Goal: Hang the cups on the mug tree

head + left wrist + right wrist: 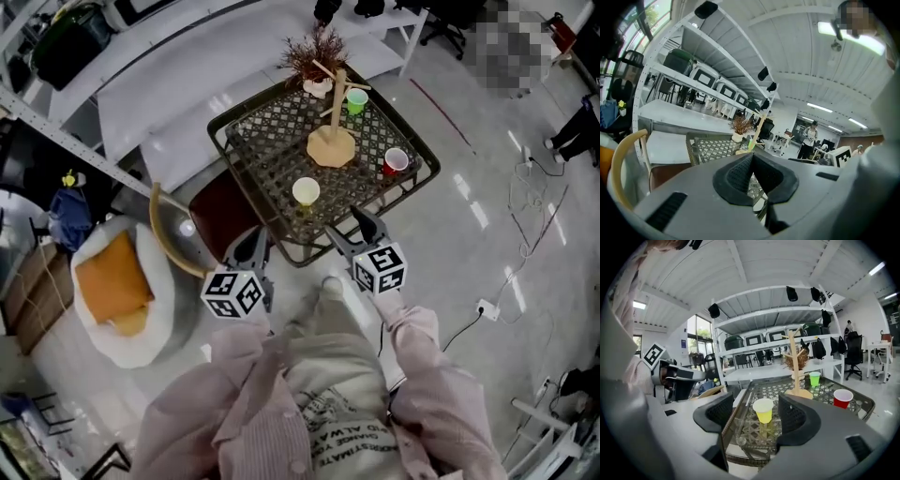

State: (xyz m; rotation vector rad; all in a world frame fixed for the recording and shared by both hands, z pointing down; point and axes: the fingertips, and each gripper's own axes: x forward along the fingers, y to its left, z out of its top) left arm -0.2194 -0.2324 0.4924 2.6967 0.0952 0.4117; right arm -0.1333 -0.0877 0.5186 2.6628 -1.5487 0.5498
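Observation:
A wooden mug tree (pixel 332 122) (pixel 794 363) stands on the dark lattice table (pixel 281 246). A green cup (pixel 357 100) (pixel 814 378) sits upright close to the tree's right side. A red cup (pixel 396 161) (pixel 842 398) stands near the table's right edge, and a yellow cup (pixel 306 192) (pixel 763 410) near its front. My right gripper (pixel 357 229) (pixel 756 405) is open at the front rim, with the yellow cup ahead between its jaws and untouched. My left gripper (pixel 252 246) (pixel 752 157) hangs off the front left corner, shut and empty.
A dried plant in a white vase (pixel 315 58) stands behind the tree. A chair (pixel 217 211) with a curved wooden back sits left of the table, with a white cushion (pixel 117 281) beyond it. A white shelf (pixel 187 75) runs behind, and cables (pixel 525 216) lie on the floor at right.

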